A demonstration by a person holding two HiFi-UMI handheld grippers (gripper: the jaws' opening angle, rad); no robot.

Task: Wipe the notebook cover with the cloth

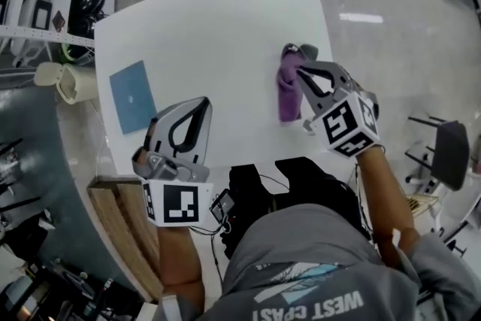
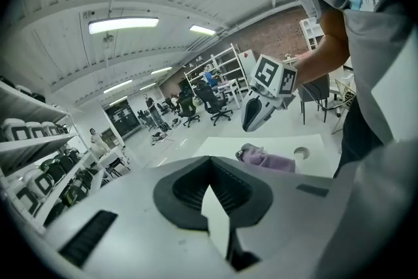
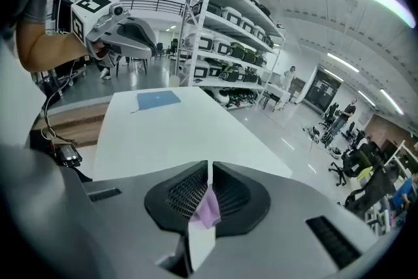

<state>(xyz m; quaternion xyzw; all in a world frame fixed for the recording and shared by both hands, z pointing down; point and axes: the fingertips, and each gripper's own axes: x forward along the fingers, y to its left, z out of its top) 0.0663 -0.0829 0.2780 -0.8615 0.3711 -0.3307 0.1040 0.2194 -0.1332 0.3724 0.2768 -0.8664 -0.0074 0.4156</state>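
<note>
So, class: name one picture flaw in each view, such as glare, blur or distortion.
Head view: glare streak on the floor, table nearly washed out. Left gripper view: fisheye, dark corners, ceiling lamp blown out. Right gripper view: shelves bowed, edges blurred.

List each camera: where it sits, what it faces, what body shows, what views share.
Head view: on the person's head, facing steeply down at the table, notebook, left gripper, right gripper, forearms, shirt.
Left gripper view: on the left gripper, along its shut jaws toward the cloth and right gripper; forearm, shirt show.
Right gripper view: on the right gripper, along jaws shut on the cloth, toward the notebook and left gripper; forearm shows.
Shared: all see the table; each gripper view sees the other gripper.
</note>
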